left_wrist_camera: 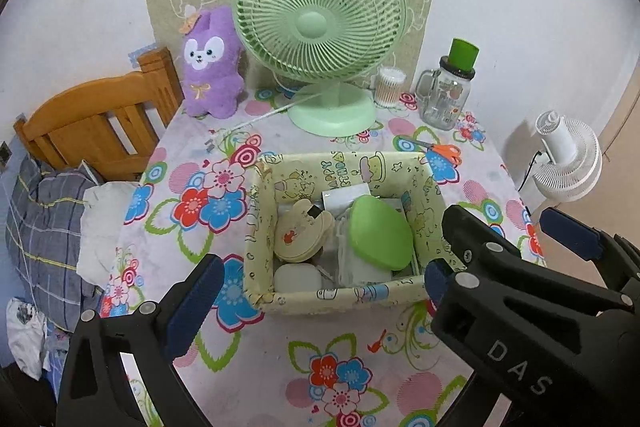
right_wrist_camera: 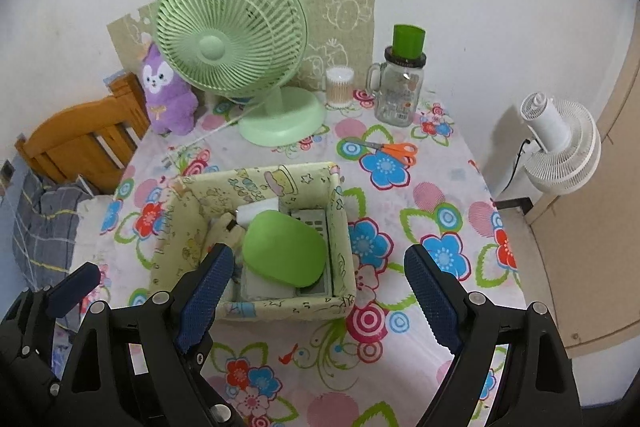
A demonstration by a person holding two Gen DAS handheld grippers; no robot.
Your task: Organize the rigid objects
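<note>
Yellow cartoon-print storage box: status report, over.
Left gripper and right gripper both open, empty, above the table. Yellow cartoon-print fabric box holds green oval case on top. Orange-handled scissors still outside on the tablecloth; nothing blocking.

The tablecloth [right_wrist_camera: 400, 227] shows red, blue and pink flowers on white. The box [right_wrist_camera: 280, 179] is pale yellow with cartoon prints; its case [right_wrist_camera: 284, 247] is lime green.

Both grippers hang side by side, tilted steeply downward. The left gripper [left_wrist_camera: 320, 283] has its 2 blue-padded jaws spread wide with nothing held. The right gripper [right_wrist_camera: 316, 291] is likewise spread wide and empty-handed.
</note>
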